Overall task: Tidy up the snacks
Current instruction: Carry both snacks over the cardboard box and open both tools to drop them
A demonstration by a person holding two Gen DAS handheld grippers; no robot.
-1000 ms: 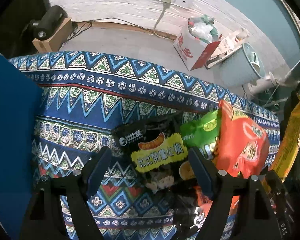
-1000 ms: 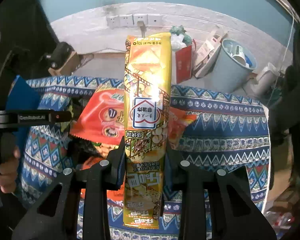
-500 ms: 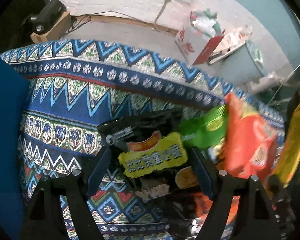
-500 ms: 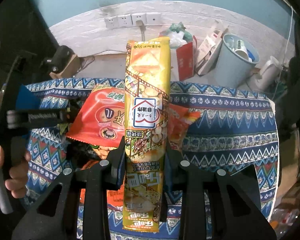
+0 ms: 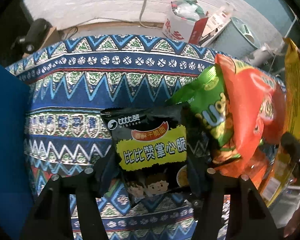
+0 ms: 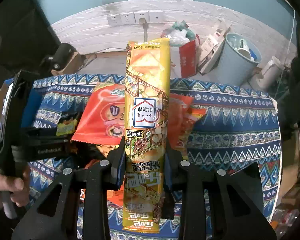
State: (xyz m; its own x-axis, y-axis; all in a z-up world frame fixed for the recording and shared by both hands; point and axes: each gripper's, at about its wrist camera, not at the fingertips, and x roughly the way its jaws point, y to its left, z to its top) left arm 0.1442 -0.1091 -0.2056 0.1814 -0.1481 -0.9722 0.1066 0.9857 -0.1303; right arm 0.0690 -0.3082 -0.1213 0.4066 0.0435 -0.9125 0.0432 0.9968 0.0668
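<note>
A black snack packet (image 5: 150, 140) with a yellow label stands between the fingers of my left gripper (image 5: 151, 168). Its jaws are closing and the pads meet the packet's two sides. Right of it lie a green packet (image 5: 212, 118) and an orange-red packet (image 5: 250, 110) on the patterned cloth (image 5: 90, 84). My right gripper (image 6: 144, 160) is shut on a long yellow snack packet (image 6: 146, 110), held upright above the orange-red packet (image 6: 102, 116). The left gripper (image 6: 40, 140), held by a hand (image 6: 8, 182), shows at the left of the right wrist view.
A blue box (image 5: 8, 140) stands at the table's left side. Behind the table on the floor are a pale blue bucket (image 6: 238, 60), a red and white carton (image 6: 184, 60) stuffed with bags, and a wall socket strip (image 6: 134, 18).
My left gripper has moved over the black packet and its fingers have narrowed onto the packet's sides. The right gripper still holds the yellow packet in place.
</note>
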